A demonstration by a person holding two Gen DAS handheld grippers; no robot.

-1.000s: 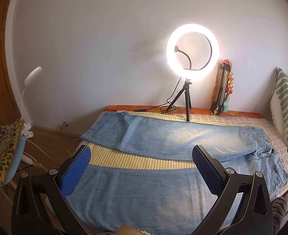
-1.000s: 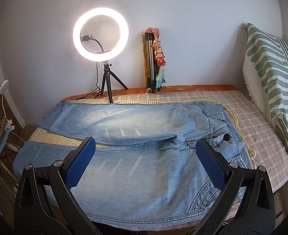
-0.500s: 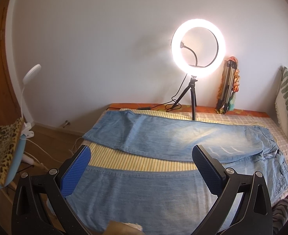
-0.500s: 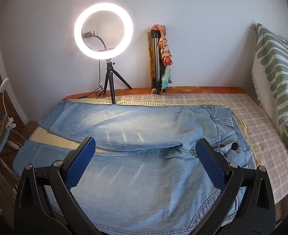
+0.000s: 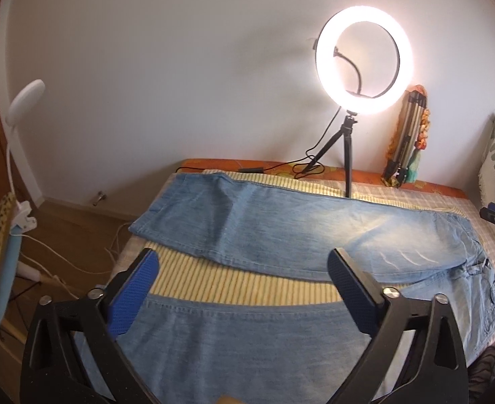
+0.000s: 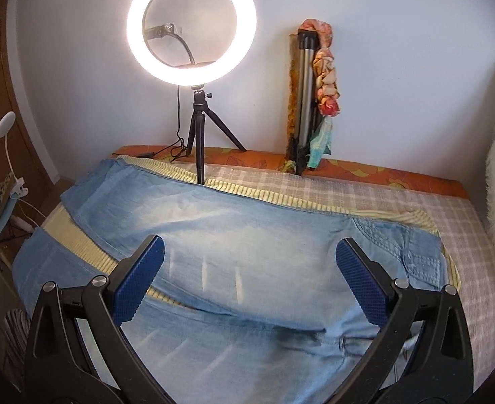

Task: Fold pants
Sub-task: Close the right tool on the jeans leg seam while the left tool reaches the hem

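Both grippers (image 5: 240,276) (image 6: 249,264) gaping above pants (image 5: 281,229)

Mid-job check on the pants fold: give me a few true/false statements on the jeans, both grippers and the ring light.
1. The jeans lie spread with both legs apart, striped cover showing between them. True.
2. The left gripper is clamped on a leg hem. False: its jaws stand open with nothing between the pads.
3. The right gripper is open above the jeans. True.
4. The ring light is switched off. False: it glows brightly.
5. The jeans are already folded in half. False: no fold made yet.
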